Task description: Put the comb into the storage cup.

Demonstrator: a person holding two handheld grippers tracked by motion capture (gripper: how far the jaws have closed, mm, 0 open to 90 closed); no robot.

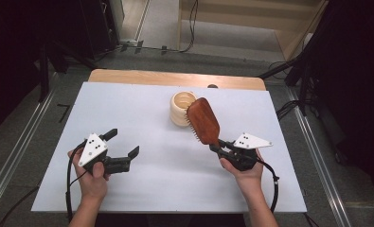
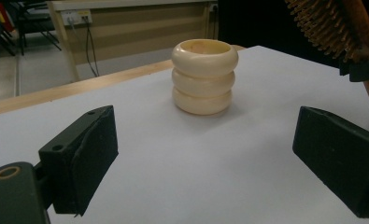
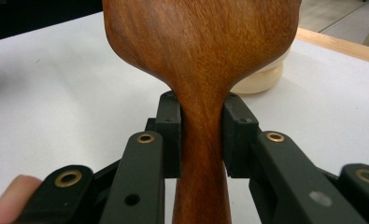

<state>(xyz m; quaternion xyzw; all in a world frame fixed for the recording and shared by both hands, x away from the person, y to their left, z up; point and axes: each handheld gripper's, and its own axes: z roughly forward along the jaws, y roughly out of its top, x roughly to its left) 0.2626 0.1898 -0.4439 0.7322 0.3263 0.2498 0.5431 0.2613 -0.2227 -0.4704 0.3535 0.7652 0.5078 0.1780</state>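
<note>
Two black pads of the right gripper clamp the narrow handle of a reddish-brown wooden paddle hairbrush, its grain running lengthwise and glossy. From the high view the brush rises tilted over the white table, bristles facing left, its head just beside a cream ribbed holder of three stacked rings. Well apart, the left gripper hovers with jaws spread wide, holding nothing.

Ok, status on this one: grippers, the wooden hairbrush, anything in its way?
Right gripper shut on brown wooden hairbrush handle, head lifted. Left gripper open, holding nothing. Cream ribbed ring-stack cup upright on white table, just beyond brush head; nothing else nearby.
</note>
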